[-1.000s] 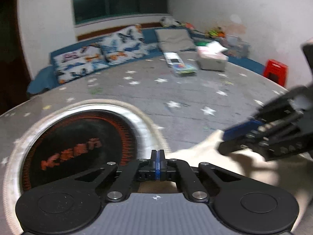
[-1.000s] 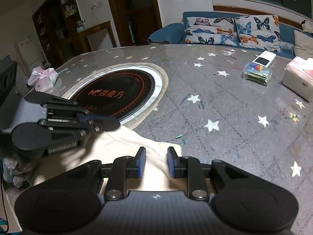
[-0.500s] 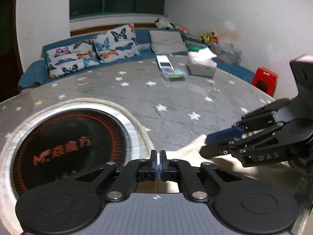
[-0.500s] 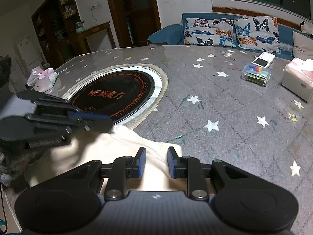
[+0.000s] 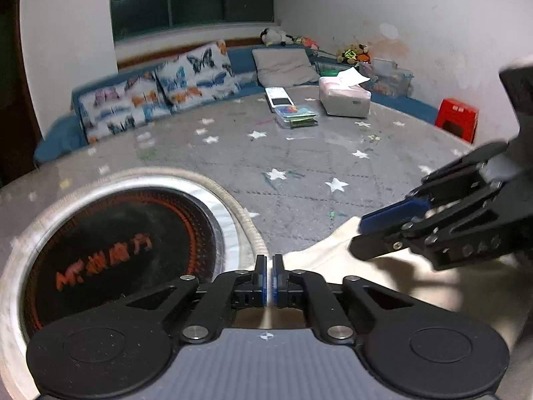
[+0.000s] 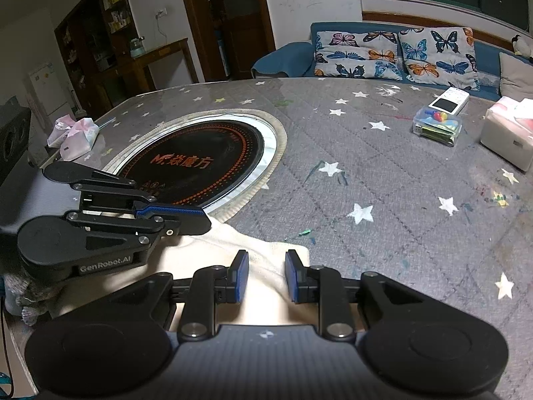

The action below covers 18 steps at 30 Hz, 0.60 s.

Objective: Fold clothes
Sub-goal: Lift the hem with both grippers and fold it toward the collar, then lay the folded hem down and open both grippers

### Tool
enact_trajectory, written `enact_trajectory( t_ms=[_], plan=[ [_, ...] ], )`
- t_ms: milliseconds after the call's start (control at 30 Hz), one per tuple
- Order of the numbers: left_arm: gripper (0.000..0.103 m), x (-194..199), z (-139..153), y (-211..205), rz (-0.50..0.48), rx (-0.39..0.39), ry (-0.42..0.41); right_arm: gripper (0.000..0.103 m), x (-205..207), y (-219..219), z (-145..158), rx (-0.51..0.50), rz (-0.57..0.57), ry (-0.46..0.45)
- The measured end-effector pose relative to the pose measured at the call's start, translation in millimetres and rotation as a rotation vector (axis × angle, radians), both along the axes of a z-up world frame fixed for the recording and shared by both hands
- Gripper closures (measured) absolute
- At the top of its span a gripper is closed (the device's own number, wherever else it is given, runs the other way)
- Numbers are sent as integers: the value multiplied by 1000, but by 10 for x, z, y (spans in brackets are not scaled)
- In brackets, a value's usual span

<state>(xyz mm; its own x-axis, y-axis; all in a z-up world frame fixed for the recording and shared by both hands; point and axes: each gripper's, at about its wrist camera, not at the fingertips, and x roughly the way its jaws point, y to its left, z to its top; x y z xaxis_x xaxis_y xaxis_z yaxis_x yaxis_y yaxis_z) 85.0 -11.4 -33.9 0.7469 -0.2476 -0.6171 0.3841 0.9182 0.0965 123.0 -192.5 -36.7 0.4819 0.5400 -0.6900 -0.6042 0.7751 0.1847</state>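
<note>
The left gripper (image 5: 269,278) has its blue pads nearly together, with only a thin slit between them; whether cloth is pinched in that slit cannot be determined. Seen from the right wrist, the left gripper (image 6: 186,218) lies sideways over the far left corner of the garment, with its fingers against each other.

The right gripper (image 6: 266,275) has its fingers clearly apart, holding nothing, and is positioned above the far edge of the cream garment (image 6: 266,253). From the left wrist, the right gripper (image 5: 376,236) enters from the right side, tips directed at the garment (image 5: 326,253).

The garment lies flat at the near edge of the table (image 6: 383,180), which carries a grey cover with white stars. The garment's far left corner is just beside the rim of the round black cooktop (image 6: 200,163) set into the table.

Well apart, at the far side of the table: a clear plastic box (image 6: 436,126) and a tissue box (image 6: 506,136)
</note>
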Motion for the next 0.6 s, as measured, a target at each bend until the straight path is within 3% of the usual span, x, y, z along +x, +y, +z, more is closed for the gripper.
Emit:
enact_trajectory(
  t_ms=[133,233,333,600],
  plan=[
    [103,49,27,78,125,70,-63,80,-12,7,3,-4,-5,-3],
    [103,107,95,304,227,76,-67,80,-27,22,13,-14,-6,-12],
    [101,82,173,507,264,32,-25,79,-50,18,48,-18,-11,-24],
    [97,-426,313,445,127,-109,24,76,-390,-138,299,-14,6,-78]
  ],
)
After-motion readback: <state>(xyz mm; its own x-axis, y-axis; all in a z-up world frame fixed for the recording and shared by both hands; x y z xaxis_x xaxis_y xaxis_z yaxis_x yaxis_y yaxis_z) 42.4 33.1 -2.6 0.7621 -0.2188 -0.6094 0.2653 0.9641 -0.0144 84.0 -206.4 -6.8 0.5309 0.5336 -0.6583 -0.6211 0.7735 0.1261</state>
